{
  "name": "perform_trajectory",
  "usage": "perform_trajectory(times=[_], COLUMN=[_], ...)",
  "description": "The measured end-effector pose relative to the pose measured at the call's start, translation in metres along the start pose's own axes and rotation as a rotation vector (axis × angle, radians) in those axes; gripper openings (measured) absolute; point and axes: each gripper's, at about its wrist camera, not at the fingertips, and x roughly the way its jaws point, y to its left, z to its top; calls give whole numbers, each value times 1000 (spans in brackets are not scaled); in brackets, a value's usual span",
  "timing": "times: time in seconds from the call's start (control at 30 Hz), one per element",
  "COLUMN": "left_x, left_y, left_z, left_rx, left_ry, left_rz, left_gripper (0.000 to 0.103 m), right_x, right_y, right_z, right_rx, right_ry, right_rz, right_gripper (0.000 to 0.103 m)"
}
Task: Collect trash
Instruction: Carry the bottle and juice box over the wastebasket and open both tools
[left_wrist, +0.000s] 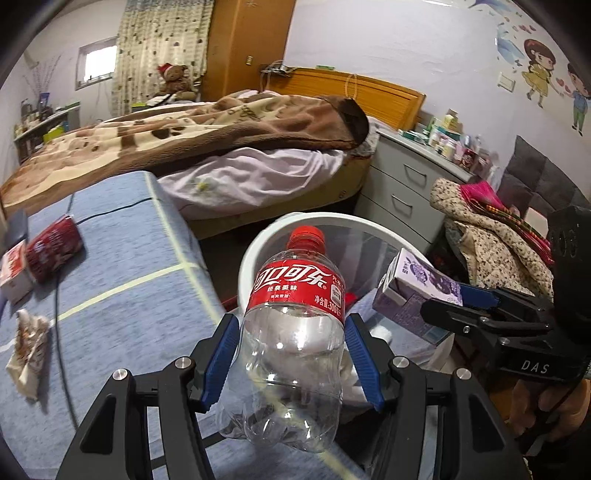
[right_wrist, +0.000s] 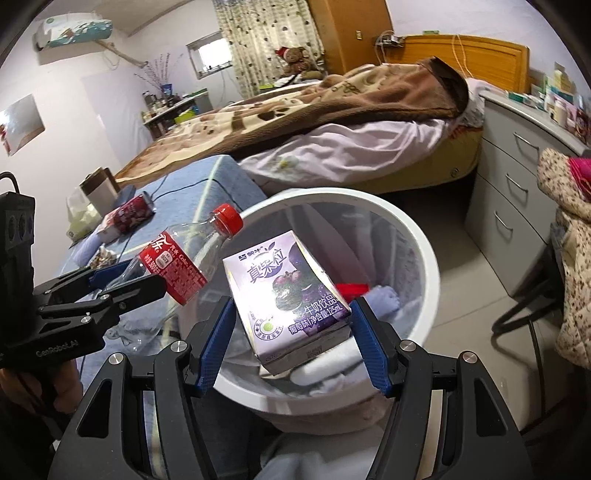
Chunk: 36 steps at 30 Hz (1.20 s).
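The empty cola bottle (left_wrist: 291, 332), clamped in the left gripper (left_wrist: 291, 354), hangs near the white bin's (right_wrist: 421, 236) near-left rim, so it may bounce out, while the milk carton (right_wrist: 291, 295), clamped in the right gripper (right_wrist: 293, 343), sits over the opening.

The bottle (left_wrist: 291, 343) is clear, glossy plastic with a shiny red label and a ribbed red cap. The milk carton (right_wrist: 291, 295) is smooth coated paper (faintly glossy). Each tool (left_wrist: 291, 360) (right_wrist: 291, 345) has matt black plastic arms and textured blue pads. The bin (right_wrist: 417, 236) is smooth white plastic; the desk (left_wrist: 122, 266) wears matt blue cloth.
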Motion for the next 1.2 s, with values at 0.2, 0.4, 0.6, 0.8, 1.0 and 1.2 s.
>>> perform_trajectory(times=[0.2, 0.4, 0.6, 0.8, 1.0, 1.2], left_x=[16, 23, 24, 17, 6, -6], left_y=[-6, -9, -9, -6, 1, 2], left_z=[0, 3, 7, 5, 8, 7], left_rx=[5, 2, -11, -13, -39, -38], left_ry=[26, 24, 31, 25, -3, -22], left_rz=[-48, -81, -129, -124, -120, -113], left_gripper=[60, 60, 60, 60, 64, 65], right_x=[3, 6, 1, -4, -10, -15], right_y=[-8, -14, -19, -18, -15, -6], right_z=[0, -1, -1, 1, 3, 4], right_rx=[17, 38, 61, 62, 58, 35], right_ry=[15, 34, 11, -6, -24, -33], right_rz=[-2, -8, -15, -12, -7, 3], right_gripper=[65, 66, 66, 66, 66, 66])
